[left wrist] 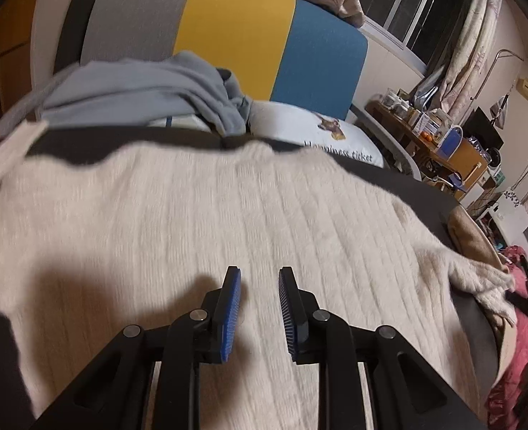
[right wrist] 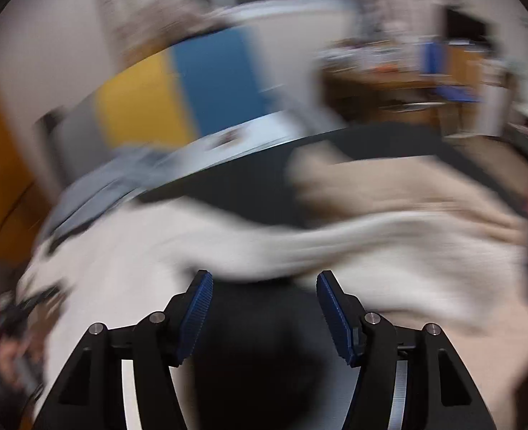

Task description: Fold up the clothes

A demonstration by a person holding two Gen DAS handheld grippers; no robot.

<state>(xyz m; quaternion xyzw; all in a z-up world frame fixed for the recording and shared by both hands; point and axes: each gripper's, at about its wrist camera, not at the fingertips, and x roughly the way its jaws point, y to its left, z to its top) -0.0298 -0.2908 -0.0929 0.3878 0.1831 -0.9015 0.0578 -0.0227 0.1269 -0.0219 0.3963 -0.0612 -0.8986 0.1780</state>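
Left wrist view: left gripper (left wrist: 259, 276) jaws slightly apart, nothing between them, above a cream knit sweater (left wrist: 199, 222) spread flat on a dark bed (left wrist: 432, 186). Beyond it a grey-blue garment (left wrist: 145, 89), white pillow (left wrist: 299, 132), grey-yellow-blue headboard (left wrist: 235, 36). Right wrist view, heavily blurred: right gripper (right wrist: 264, 279) jaws spread wide, empty, sweater's edge just past the tips.

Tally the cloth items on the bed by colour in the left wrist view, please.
Cream: 1, the sweater
Grey-blue: 1, the garment
White: 1, the pillow
Pink: 1, the cloth
Tan: 1, the cloth
Total: 5
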